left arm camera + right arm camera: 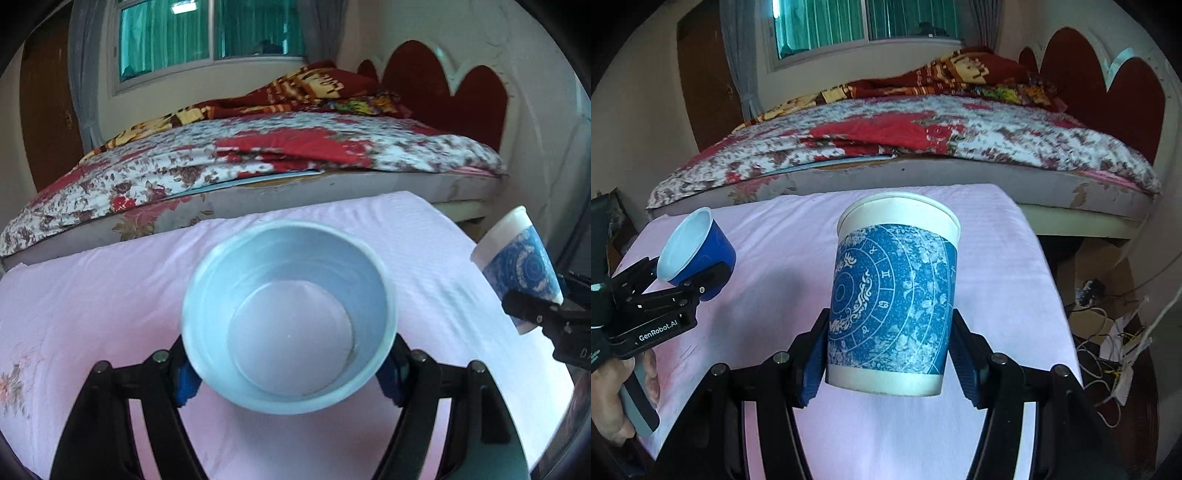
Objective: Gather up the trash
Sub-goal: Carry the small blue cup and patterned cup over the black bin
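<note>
Empty blue cup (290, 317) and patterned paper cup (894, 299), both in jaws

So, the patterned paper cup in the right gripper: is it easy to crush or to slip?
The patterned paper cup looks thin-walled, so a hard squeeze would probably dent it. It seems light. The right gripper grips low on its tapered body, so it might tip or slip.

Two cups held above the counter, bed behind.
The small cup (288, 317) sits between the left gripper (290, 369) jaws, left of the tall cup (894, 302) in the right gripper (892, 363); the bed (258, 155) lies beyond the counter (92, 295), window (210, 33) behind it.
</note>
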